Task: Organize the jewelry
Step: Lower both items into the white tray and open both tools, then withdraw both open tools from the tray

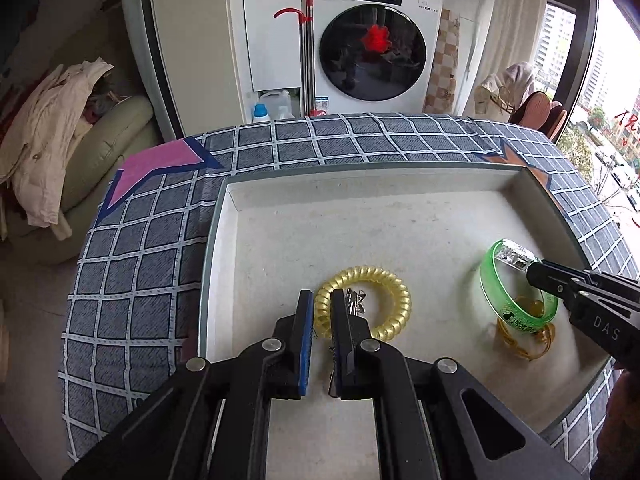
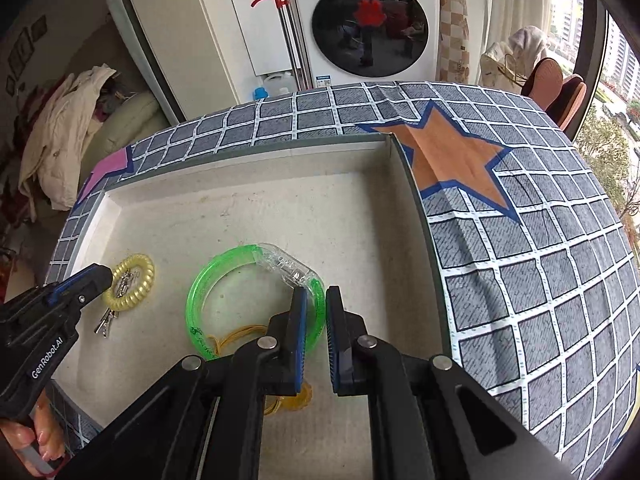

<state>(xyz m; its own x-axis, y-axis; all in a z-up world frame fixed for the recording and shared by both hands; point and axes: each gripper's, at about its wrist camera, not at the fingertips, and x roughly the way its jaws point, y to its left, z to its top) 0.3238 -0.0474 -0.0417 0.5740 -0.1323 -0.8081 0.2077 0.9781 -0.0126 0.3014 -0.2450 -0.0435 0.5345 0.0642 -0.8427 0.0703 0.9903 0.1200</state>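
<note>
A shallow white tray (image 1: 360, 172) lies on the chequered cloth. My left gripper (image 1: 322, 300) is shut on a yellow spiral coil bracelet (image 1: 384, 280) at its left side, low over the tray floor. A small bunch of silver keys (image 1: 356, 302) hangs from the coil. My right gripper (image 2: 316, 300) is shut on the rim of a green bangle (image 2: 204, 276) that has a clear plastic section (image 2: 288, 268). Under the bangle lies a yellow cord with an amber pendant (image 1: 528, 332). Each gripper shows in the other's view: the right gripper (image 1: 536, 270) and the left gripper (image 2: 108, 276).
The blue-grey chequered cloth (image 2: 520, 280) carries an orange star (image 2: 452, 160) and a pink star (image 1: 156, 168). Behind the table stand a washing machine (image 1: 372, 52) and a red-handled mop (image 1: 306, 40). A sofa with clothes (image 1: 60, 128) is at left, chairs (image 2: 560, 88) at right.
</note>
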